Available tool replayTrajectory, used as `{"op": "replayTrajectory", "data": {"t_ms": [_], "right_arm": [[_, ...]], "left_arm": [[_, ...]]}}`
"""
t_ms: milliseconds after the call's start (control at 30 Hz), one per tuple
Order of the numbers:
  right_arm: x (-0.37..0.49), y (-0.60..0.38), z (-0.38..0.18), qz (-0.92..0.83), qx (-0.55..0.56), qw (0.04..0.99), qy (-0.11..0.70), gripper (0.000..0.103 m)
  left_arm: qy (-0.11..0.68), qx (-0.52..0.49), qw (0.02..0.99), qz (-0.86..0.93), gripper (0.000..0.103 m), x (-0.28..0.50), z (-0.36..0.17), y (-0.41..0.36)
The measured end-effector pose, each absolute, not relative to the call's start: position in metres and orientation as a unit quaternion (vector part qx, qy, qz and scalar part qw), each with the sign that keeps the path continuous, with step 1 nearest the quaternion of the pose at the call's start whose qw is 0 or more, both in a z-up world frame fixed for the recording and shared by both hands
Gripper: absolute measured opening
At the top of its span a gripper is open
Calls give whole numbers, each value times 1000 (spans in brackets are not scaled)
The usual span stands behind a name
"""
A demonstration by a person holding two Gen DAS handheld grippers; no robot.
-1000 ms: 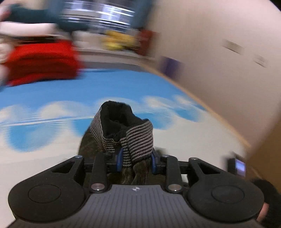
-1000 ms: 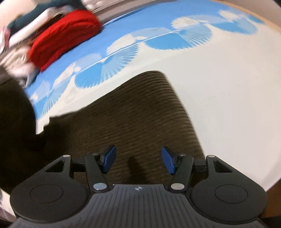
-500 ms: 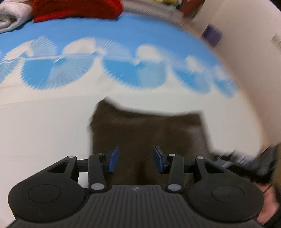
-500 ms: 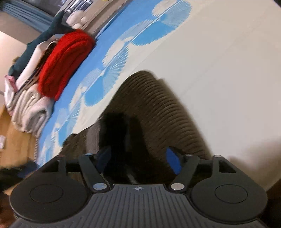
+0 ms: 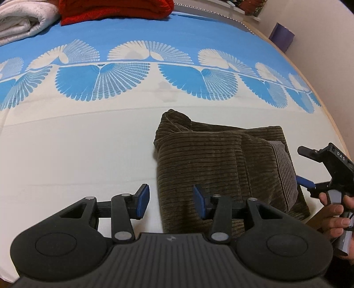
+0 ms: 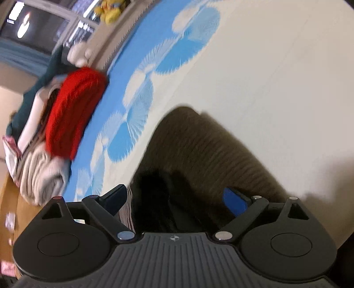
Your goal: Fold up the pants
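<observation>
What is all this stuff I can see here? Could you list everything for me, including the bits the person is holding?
pants: one pair, dark brown corduroy, folded into a bundle, lying on the bed's cream area
bed cover: one, cream with a blue band of fan shapes, under everything
red knit: one, red, folded, at the far edge of the bed
pale blanket: one, off-white, folded, beside the red knit
purple box: one, purple, by the wall past the bed
yellow plush toy: one, yellow, on a ledge behind the bed
left tongs: black with blue pads, open, at the pants' near-left edge
right tongs: black with blue pads, open, over the pants
hand: one, holding the right tongs
</observation>
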State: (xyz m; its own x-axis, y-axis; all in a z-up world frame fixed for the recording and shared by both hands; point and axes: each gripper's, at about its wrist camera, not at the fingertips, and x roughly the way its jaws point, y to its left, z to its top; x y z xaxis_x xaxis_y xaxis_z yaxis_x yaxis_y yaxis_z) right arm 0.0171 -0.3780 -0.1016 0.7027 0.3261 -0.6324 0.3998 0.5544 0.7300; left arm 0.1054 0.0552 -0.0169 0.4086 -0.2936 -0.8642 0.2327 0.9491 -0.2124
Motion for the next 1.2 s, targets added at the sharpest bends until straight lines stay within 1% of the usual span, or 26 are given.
{"op": "replayTrajectory", "data": {"t_ms": [133,167,200,267,300,367,433,500,567,600,700,733,800,900,933,967,1000,1067,1133,1167,1200], "right_arm": [[31,-344,-104,69,408,799,436,96],[33,-334,-104,81,382,805,447,100],[36,-322,-102,86,336,818,459,102],[39,-304,-104,76,256,834,484,102],[41,-300,-107,67,241,834,491,102],[41,-301,-108,58,251,834,488,101],[39,-299,-103,58,250,842,475,83],[35,-296,-90,62,235,854,460,54],[32,-300,-66,80,233,866,436,40],[28,-303,-50,92,239,871,418,38],[4,-326,0,100,217,907,347,38],[0,-335,6,86,217,910,343,38],[2,-356,-6,45,227,896,379,38],[16,-378,-69,-29,210,844,494,35],[16,-384,-77,-35,234,836,495,36],[16,-388,-76,-31,262,836,481,37],[15,-388,-68,-23,268,846,461,37],[11,-381,-55,-23,228,873,431,37],[10,-381,-52,-12,225,876,427,39],[9,-382,-54,-4,238,871,431,44],[8,-383,-55,3,247,865,436,52]], "left_arm": [[518,-23,839,-164,48,105,-15,56],[518,-22,839,-164,48,105,-15,56],[517,-22,839,-166,48,104,-15,55],[516,-19,839,-169,48,104,-14,53],[517,-16,839,-168,49,103,-15,52],[517,-11,839,-166,49,104,-15,51],[518,-10,840,-162,49,105,-15,50],[516,-11,841,-161,49,106,-14,48],[514,-9,843,-160,49,108,-12,43],[512,-9,844,-161,49,108,-11,41],[507,-5,844,-174,49,109,-10,31],[508,-1,843,-178,49,109,-11,25],[508,11,841,-187,49,110,-13,13],[509,30,837,-196,49,111,-17,-4],[510,33,837,-197,48,112,-18,-9],[509,33,837,-198,48,113,-18,-13],[507,32,838,-199,47,114,-17,-16],[499,29,841,-207,44,118,-15,-22],[488,30,847,-208,38,123,-12,-28],[482,30,851,-205,37,126,-11,-31],[479,27,853,-203,34,129,-11,-33]]}}
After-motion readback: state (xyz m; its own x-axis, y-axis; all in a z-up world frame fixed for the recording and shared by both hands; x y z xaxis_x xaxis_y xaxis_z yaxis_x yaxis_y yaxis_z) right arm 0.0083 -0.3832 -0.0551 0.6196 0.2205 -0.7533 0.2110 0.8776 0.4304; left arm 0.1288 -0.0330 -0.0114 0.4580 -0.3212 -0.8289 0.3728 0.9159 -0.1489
